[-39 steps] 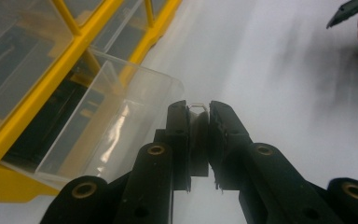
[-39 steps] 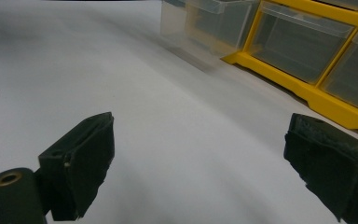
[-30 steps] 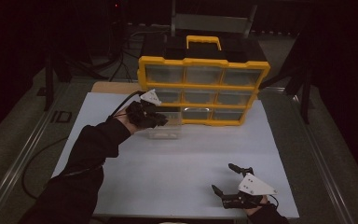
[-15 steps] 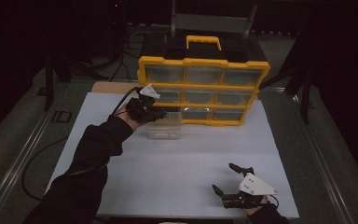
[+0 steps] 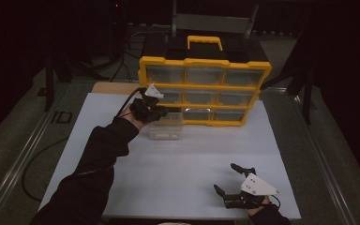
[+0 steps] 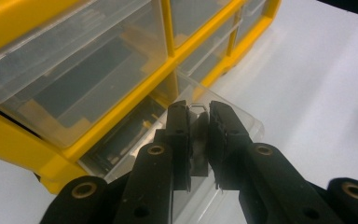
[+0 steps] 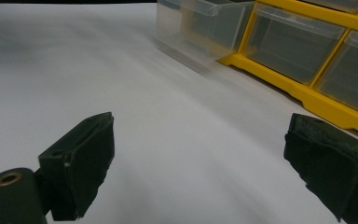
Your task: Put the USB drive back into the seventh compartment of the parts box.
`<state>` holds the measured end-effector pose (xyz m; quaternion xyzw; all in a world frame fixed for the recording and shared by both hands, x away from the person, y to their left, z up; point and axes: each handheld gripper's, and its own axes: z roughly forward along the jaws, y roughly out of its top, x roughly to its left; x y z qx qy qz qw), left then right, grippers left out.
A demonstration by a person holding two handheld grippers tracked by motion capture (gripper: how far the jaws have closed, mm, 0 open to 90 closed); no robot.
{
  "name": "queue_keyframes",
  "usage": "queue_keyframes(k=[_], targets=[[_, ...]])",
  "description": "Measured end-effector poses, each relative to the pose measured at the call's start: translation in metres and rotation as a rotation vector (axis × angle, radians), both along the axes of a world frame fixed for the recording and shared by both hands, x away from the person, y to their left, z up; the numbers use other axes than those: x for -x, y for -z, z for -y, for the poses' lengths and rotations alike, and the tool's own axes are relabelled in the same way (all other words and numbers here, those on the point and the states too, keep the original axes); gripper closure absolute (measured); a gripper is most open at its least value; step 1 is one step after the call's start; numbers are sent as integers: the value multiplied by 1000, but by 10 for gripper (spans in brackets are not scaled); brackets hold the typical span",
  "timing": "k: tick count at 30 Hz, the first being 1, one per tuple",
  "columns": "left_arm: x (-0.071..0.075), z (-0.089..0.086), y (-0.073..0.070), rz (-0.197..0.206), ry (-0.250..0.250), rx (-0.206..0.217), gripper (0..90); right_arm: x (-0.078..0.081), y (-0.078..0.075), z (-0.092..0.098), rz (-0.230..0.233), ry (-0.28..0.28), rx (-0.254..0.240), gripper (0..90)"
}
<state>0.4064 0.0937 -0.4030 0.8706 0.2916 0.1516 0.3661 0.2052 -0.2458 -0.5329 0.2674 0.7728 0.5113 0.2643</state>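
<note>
Your left claw (image 6: 198, 140) is clamped on the front lip of a clear plastic drawer (image 5: 165, 129), pads squeezed together on the thin wall with just that edge between them. The drawer is pulled out of the bottom-left slot of the yellow organizer (image 5: 205, 91) and sits on the white bench (image 5: 178, 173), right in front of the cabinet and close up against it. In the left gripper view you can see it's see-through and sticking out from under the yellow frame. Can't tell if anything is inside it.

Your right claw (image 5: 229, 180) is down at the near right corner of the bench, well apart from the organizer, jaws spread wide with nothing between them, just bare bench under it.
</note>
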Motion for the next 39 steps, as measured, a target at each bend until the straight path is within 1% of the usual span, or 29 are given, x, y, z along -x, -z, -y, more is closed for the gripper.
queue_keyframes(k=[3,7,11,14,16,18,20,21,23,24,25,26,27,29,31,33,35,38,39], targets=[[-2,1,1,1,-6,-9,796,-2,0,1,3,0,5,88],[-5,2,5,-15,-14,-9,796,-2,0,1,2,2,12,88],[-6,3,8,-19,-19,-17,796,0,0,2,-2,9,5,88],[-7,5,10,-24,-13,-19,796,0,0,3,4,13,5,88],[-7,6,11,-27,-4,-32,796,0,0,3,3,14,5,88],[-8,7,12,-36,-1,-40,796,0,0,3,3,16,6,88],[-9,8,12,-35,-2,-45,796,0,0,3,3,16,7,88],[-10,8,14,-43,0,-46,796,0,0,3,1,16,8,88],[-10,9,15,-44,-4,-49,796,0,0,4,4,17,4,88],[-10,9,16,-53,3,-50,795,0,0,4,2,19,4,88],[-10,10,17,-53,3,-60,795,0,0,4,2,19,4,88],[-10,10,17,-53,3,-60,796,0,0,4,2,19,4,88],[-10,12,19,-55,4,-77,796,0,0,4,6,17,4,88],[-12,13,20,-61,2,-81,796,1,0,5,4,20,11,88],[-13,15,22,-69,4,-91,795,2,0,5,2,23,3,88],[-14,17,23,-74,9,-118,796,2,0,5,2,23,4,88],[-14,18,25,-74,12,-133,795,2,0,5,1,23,6,88],[-15,19,25,-69,12,-141,795,2,0,5,1,22,6,88],[-15,19,25,-74,12,-139,795,2,0,5,2,22,8,88]])
